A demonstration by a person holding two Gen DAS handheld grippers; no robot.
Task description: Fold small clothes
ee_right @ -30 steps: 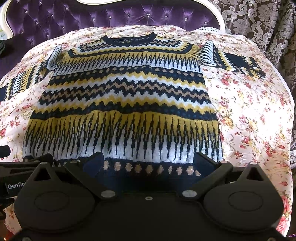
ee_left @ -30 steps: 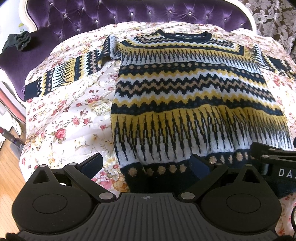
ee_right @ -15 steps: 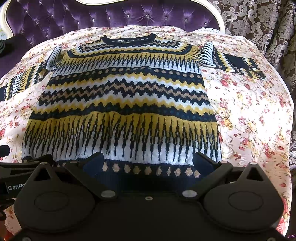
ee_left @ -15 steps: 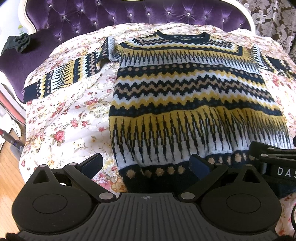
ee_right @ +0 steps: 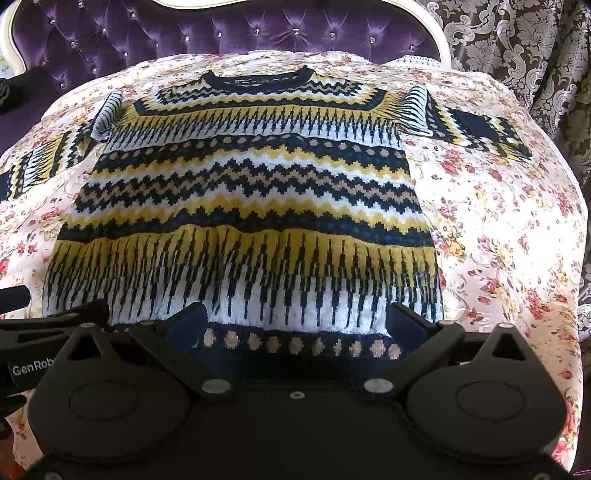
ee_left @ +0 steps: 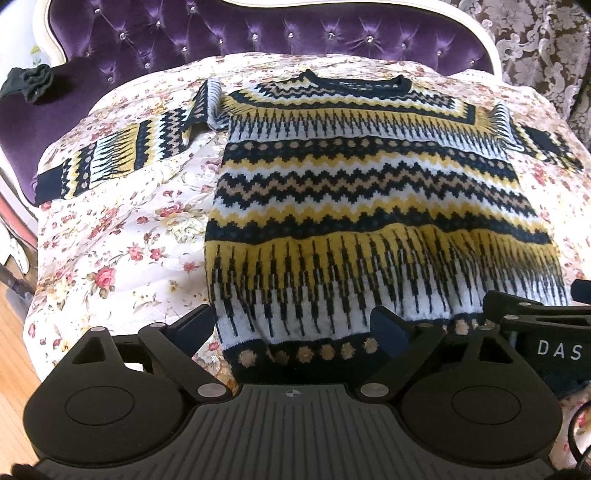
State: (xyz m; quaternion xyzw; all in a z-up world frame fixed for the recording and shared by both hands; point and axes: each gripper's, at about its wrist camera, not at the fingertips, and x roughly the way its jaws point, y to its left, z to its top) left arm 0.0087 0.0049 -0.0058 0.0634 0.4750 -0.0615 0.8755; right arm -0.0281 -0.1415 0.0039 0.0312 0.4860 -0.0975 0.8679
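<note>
A knit sweater [ee_left: 362, 206] with navy, yellow, white and tan zigzag bands lies flat, front up, on a floral bedspread [ee_left: 110, 251]; it also shows in the right wrist view [ee_right: 251, 206]. Its neck points away and both sleeves are spread sideways. My left gripper [ee_left: 291, 325] is open, its jaws straddling the left part of the navy dotted hem [ee_left: 306, 354]. My right gripper [ee_right: 295, 321] is open over the hem's right part [ee_right: 295, 345]. The right gripper's body [ee_left: 546, 332] shows at the right of the left wrist view.
A purple tufted headboard [ee_left: 258, 33] stands behind the bed. A dark cloth [ee_left: 29, 79] lies on the purple arm at far left. Patterned curtains [ee_right: 517, 48] hang at the right. Wooden floor [ee_left: 11, 354] shows at the left bed edge.
Both grippers have moved slightly forward and lower over the hem. The hem's lower left edge looks a little more bunched. The jaws stay open.
</note>
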